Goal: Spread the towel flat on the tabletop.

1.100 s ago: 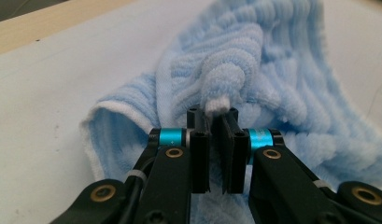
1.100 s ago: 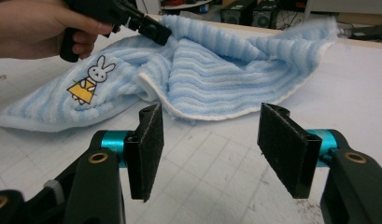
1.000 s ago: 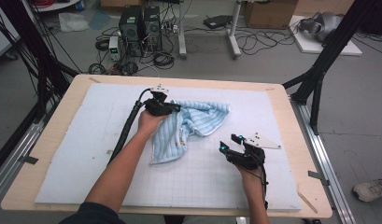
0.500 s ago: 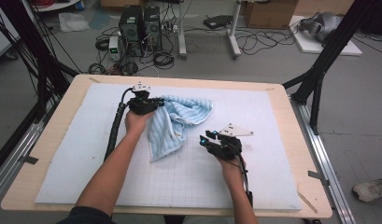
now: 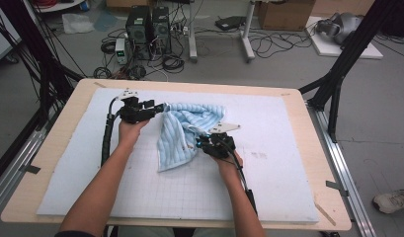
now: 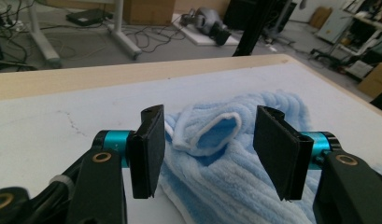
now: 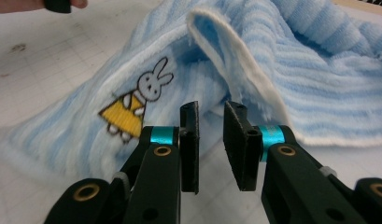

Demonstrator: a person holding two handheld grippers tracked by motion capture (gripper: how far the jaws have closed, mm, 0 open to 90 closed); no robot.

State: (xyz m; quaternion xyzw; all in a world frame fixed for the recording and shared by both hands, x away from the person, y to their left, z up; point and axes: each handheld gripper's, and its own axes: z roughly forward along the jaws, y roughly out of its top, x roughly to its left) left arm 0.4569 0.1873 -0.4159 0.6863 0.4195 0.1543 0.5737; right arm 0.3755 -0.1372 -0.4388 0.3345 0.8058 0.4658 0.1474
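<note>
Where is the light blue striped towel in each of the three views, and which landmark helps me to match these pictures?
High view: the light blue striped towel lies crumpled at the middle of the white mat, between the two hands.
Left gripper view: it lies at centre and lower right, just beyond the black jaws.
Right gripper view: it spreads across the upper part, bearing a rabbit picture.
Shared landmark: the towel's white edging, also seen as a raised fold in the right gripper view.

Bare white mat [image 5: 288, 163] right of both hands, crumpled blue towel [image 5: 182, 128] heaped between them
</note>
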